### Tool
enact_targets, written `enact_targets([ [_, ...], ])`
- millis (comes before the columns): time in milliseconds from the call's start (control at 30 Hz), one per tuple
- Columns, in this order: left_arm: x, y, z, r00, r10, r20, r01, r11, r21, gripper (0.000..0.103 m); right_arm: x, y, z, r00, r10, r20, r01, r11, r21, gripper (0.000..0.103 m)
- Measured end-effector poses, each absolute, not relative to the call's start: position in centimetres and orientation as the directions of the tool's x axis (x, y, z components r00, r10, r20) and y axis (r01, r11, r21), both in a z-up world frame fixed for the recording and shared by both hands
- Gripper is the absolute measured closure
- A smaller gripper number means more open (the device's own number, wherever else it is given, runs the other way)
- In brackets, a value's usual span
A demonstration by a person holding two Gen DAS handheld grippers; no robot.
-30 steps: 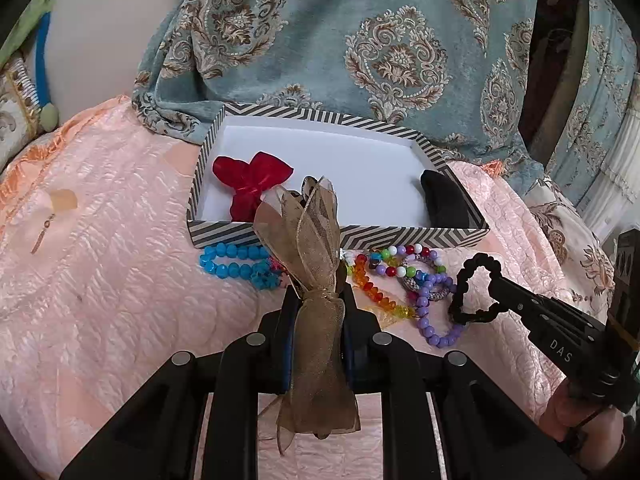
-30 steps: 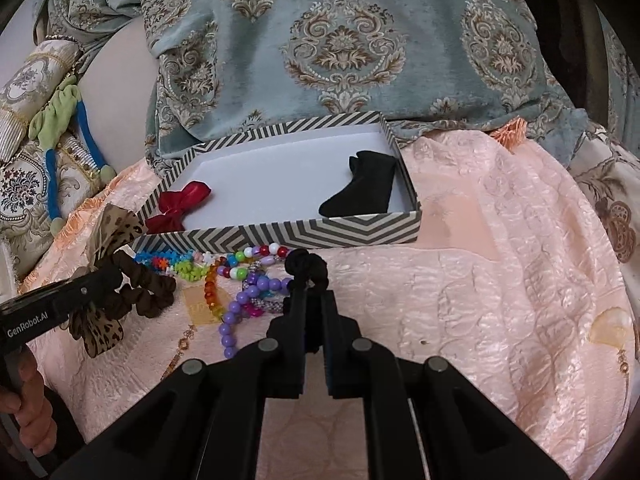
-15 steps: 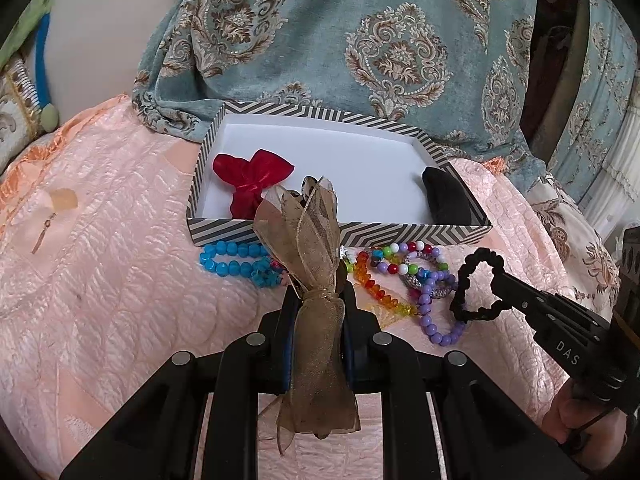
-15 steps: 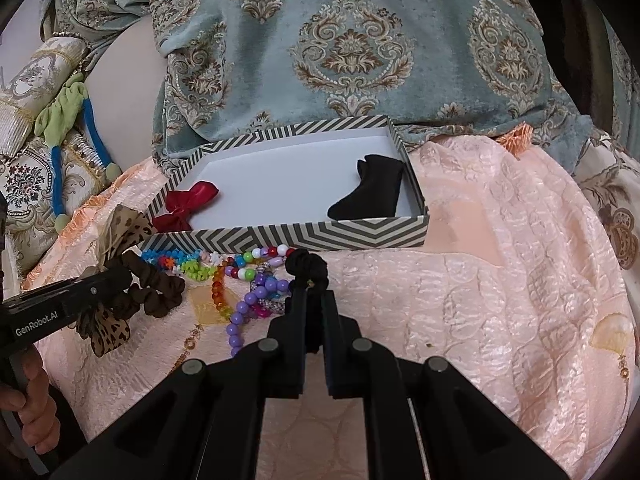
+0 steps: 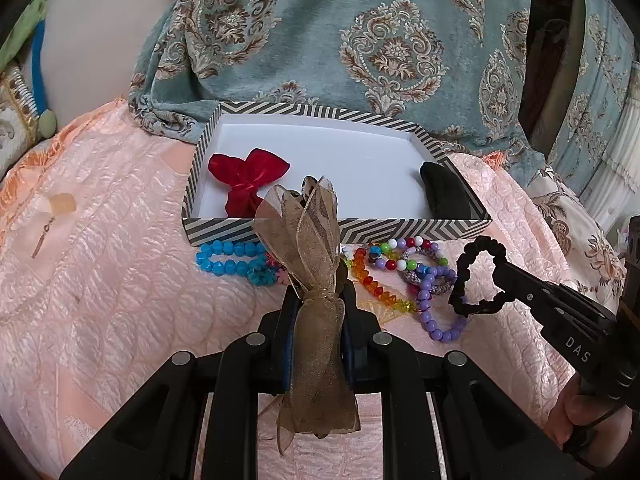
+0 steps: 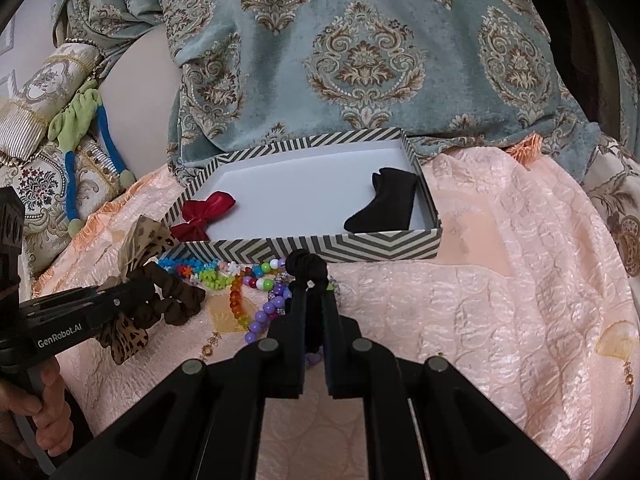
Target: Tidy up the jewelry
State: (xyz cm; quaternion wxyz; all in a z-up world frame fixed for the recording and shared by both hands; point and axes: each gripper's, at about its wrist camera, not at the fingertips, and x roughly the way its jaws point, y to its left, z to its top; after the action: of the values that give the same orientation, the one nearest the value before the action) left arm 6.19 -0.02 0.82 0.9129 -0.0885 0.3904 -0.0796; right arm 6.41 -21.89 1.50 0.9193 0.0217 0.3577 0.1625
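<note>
Left claw (image 5: 316,280) grips the brown bow scrunchie (image 5: 314,240); right claw (image 6: 312,280) grips the black scrunchie (image 6: 306,264). Either could snag the loose bead bracelets (image 5: 404,268) and drag them off the bed.

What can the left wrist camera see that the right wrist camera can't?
Only the left wrist view shows the blue bead bracelet lying clear, and the black scrunchie as a full loop in the right gripper.

Only the right wrist view shows the brown scrunchie behind the leopard-print ribbon bow in the left gripper.

Both show the striped box, red velvet bow and black velvet bow.
</note>
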Motion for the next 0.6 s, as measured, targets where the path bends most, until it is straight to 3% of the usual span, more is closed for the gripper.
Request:
enact_targets([
  [600, 6.21, -0.04, 0.83, 0.682, -0.213, -0.700, 0.075, 0.972, -0.223, 0.102, 6.12, -21.35, 1.43, 0.689, 0.309, -0.656, -0.297, 0.946, 0.133, 0.096],
])
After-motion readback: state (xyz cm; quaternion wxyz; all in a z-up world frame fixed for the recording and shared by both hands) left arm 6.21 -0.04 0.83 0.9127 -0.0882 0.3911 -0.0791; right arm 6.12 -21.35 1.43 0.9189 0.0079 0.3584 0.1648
